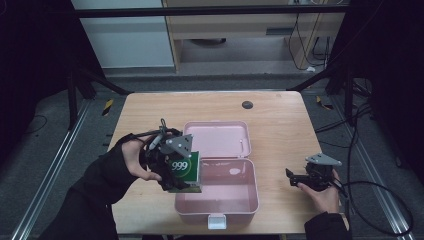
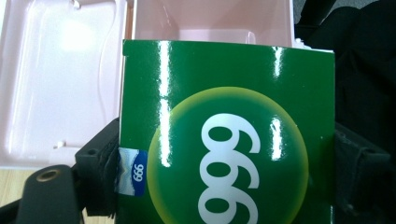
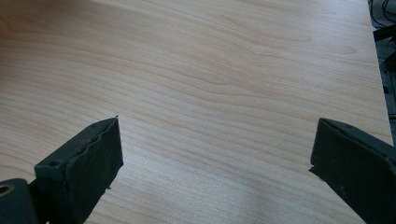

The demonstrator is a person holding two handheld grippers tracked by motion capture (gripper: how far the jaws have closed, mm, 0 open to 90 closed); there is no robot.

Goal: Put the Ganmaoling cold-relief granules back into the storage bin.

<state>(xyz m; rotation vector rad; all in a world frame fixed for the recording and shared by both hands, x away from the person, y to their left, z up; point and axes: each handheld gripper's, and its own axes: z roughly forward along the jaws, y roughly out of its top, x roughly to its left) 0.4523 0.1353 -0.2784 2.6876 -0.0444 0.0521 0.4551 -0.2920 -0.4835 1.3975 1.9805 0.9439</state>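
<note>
A rectangular light-wood table (image 1: 280, 117) carries an open pale pink plastic box (image 1: 216, 207) at its near-centre. The box's tray sits toward the near edge of the table, with a small white latch (image 1: 216, 221) on its front wall. The hinged pink lid (image 1: 220, 138) lies flat behind the tray, opened toward the far edge. A small dark round disc (image 1: 247, 104) rests near the far edge of the table, well apart from the box.

The left gripper (image 1: 170, 167) is held by the person's left hand (image 1: 135, 159) just beside the left wall of the tray. Its jaws are clamped on a glossy green cardboard carton marked "999" in white on a yellow-green circle (image 1: 183, 171). The carton is at the left rim of the tray, its right edge over the tray interior. In the left gripper view, the carton (image 2: 229, 135) sits between the two black jaws, one pressed against each side, with the pink tray and lid beyond it.

The right gripper (image 1: 294, 179) is held by the person's right hand (image 1: 322, 196) near the right edge of the table, well apart from the box. In the right gripper view its jaws stand wide apart with bare wood between them.
</note>
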